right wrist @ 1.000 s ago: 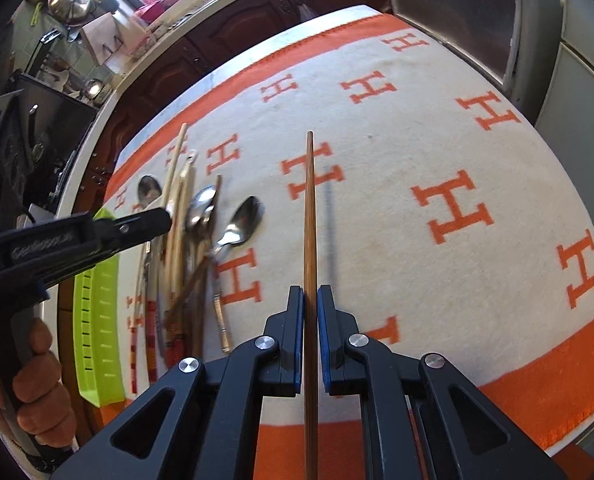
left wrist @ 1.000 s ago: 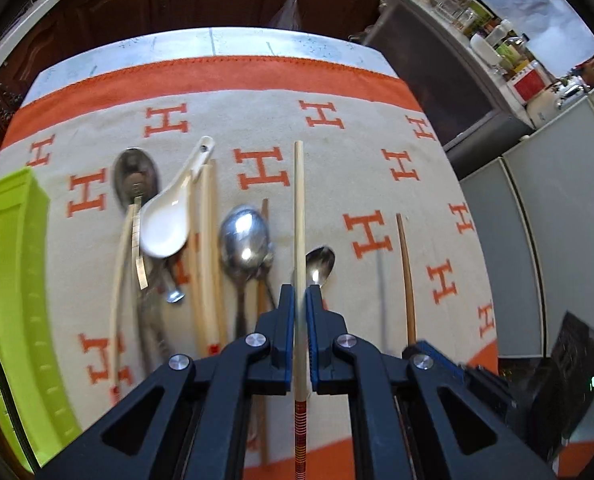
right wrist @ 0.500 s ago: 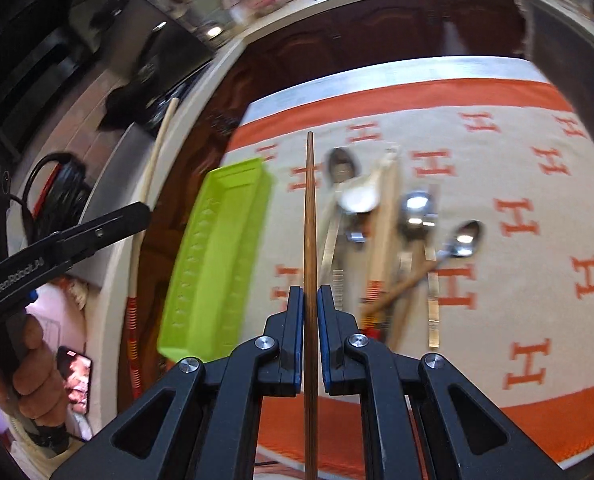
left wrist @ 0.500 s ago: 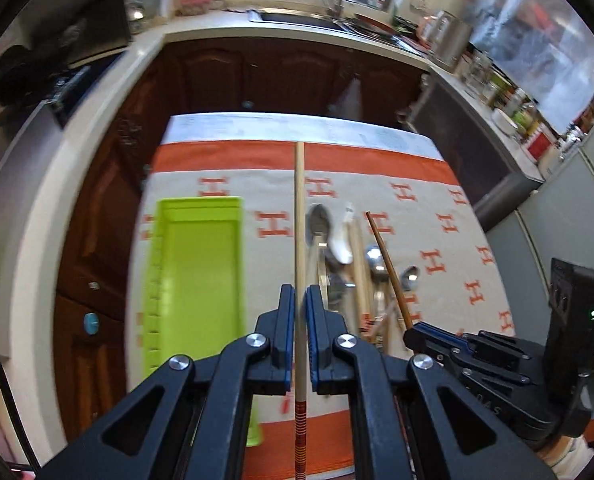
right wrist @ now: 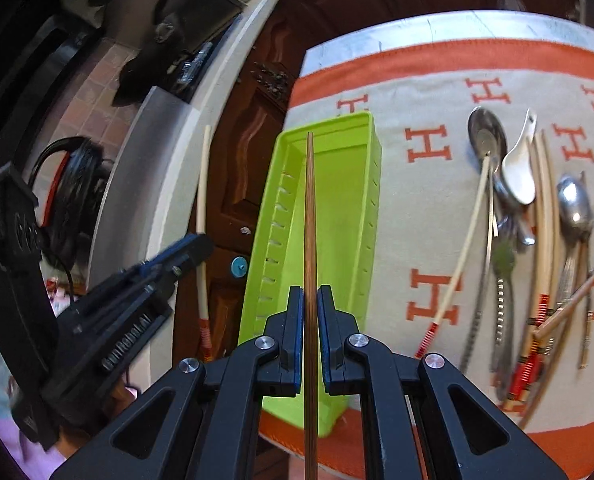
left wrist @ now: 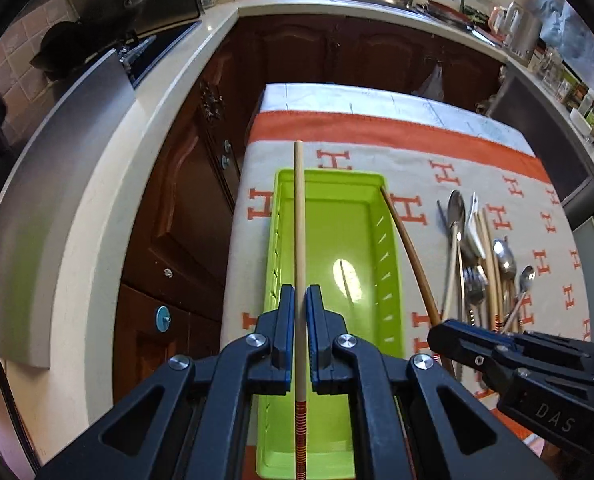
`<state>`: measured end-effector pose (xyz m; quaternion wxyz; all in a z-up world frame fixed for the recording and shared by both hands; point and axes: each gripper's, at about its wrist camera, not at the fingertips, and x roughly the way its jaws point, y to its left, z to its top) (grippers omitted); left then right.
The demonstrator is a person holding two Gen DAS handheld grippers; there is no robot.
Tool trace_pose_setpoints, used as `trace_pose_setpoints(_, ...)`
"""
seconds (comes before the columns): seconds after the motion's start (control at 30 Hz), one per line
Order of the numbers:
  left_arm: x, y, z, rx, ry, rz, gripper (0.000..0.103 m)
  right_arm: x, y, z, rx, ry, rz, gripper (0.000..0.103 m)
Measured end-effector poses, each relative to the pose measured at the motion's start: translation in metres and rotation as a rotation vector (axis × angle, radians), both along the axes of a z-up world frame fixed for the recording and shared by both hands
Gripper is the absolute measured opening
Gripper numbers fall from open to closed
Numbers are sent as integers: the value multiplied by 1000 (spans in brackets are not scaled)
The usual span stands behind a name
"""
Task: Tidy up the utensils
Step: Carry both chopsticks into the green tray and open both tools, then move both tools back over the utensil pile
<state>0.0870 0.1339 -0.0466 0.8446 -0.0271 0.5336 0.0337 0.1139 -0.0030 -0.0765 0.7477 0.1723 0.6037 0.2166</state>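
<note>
My left gripper (left wrist: 301, 300) is shut on a pale chopstick (left wrist: 299, 220) with a red-striped end, held over the left side of the lime-green tray (left wrist: 371, 216). My right gripper (right wrist: 309, 300) is shut on a dark brown chopstick (right wrist: 310, 208) that points along the green tray (right wrist: 361, 152). In the left wrist view the brown chopstick (left wrist: 411, 248) runs beside the tray's right wall, above the right gripper's body (left wrist: 513, 356). In the right wrist view the left gripper's body (right wrist: 129, 292) and its pale chopstick (right wrist: 201, 216) appear to the left of the tray.
A pile of spoons (right wrist: 493, 152), a white ceramic spoon (right wrist: 519, 172), forks and several pale chopsticks (right wrist: 547, 220) lies on the H-patterned cloth (right wrist: 429, 208) right of the tray. The table's left edge drops to dark wooden cabinets (left wrist: 185, 208). A kitchen counter (left wrist: 77, 184) runs along the left.
Both grippers have swung left from over the utensil pile to over the green tray, each still holding its chopstick. The pile has shifted to the right side of both views.
</note>
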Motion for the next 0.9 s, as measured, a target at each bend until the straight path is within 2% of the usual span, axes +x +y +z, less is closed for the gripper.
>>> trace_pose_setpoints(0.23,19,-6,-44,26,78,-29,4,33,18,-33,-22,9,-61,8)
trace_pose_setpoints(0.3,20,-4,-51,28,92,-17,7,40,22,-42,-36,24,-67,8)
trace_pose_setpoints(0.37,20,-1,-53,30,92,-7,23,43,23,-46,-45,38,-66,12)
trace_pose_setpoints(0.43,18,1,-53,46,79,10,33,47,22,-50,-51,35,-64,18)
trace_pose_setpoints(0.47,17,2,-51,49,74,16,41,45,22,-49,-53,32,-63,20)
trace_pose_setpoints(0.57,11,4,-42,41,45,42,54,46,15,-46,-57,21,-70,22)
trace_pose_setpoints(0.77,-1,-3,-23,26,-23,83,72,33,-16,-32,-77,-6,-75,25)
trace_pose_setpoints(0.9,-11,-14,-14,-5,-90,102,74,19,-48,-24,-134,-50,-100,25)
